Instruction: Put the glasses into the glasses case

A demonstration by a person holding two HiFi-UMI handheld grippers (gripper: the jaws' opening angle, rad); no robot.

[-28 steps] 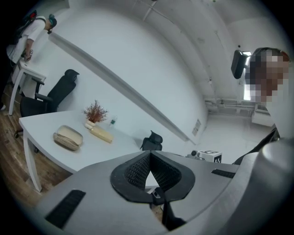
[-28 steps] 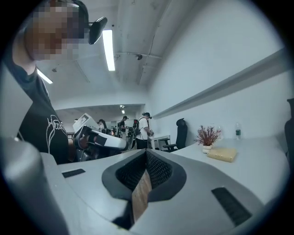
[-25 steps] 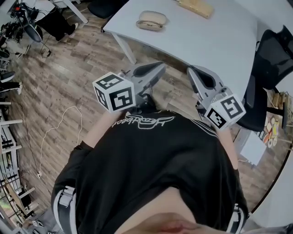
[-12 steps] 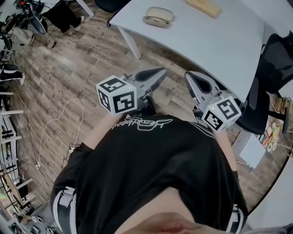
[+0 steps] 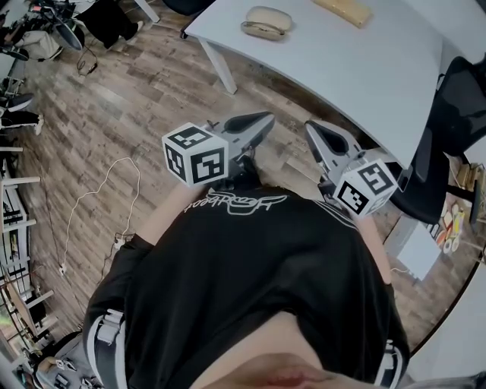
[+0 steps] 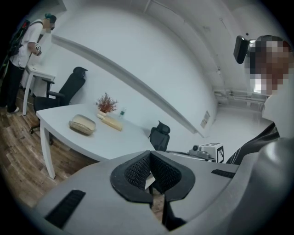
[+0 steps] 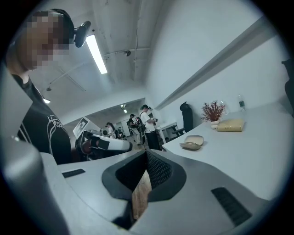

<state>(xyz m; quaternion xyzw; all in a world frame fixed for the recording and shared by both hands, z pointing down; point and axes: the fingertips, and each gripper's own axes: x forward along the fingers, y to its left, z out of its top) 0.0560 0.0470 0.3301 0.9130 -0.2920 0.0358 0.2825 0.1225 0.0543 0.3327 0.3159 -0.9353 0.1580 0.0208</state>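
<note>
Beige glasses case [image 5: 266, 20] rests on white table [image 5: 364, 68].

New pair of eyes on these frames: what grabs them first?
First, the left gripper and right gripper, both shut and empty, held close in front of the person's black shirt over the wood floor. Next, the beige glasses case on the white table well ahead of both grippers, with a tan box further along. I can't make out the glasses themselves.
</note>
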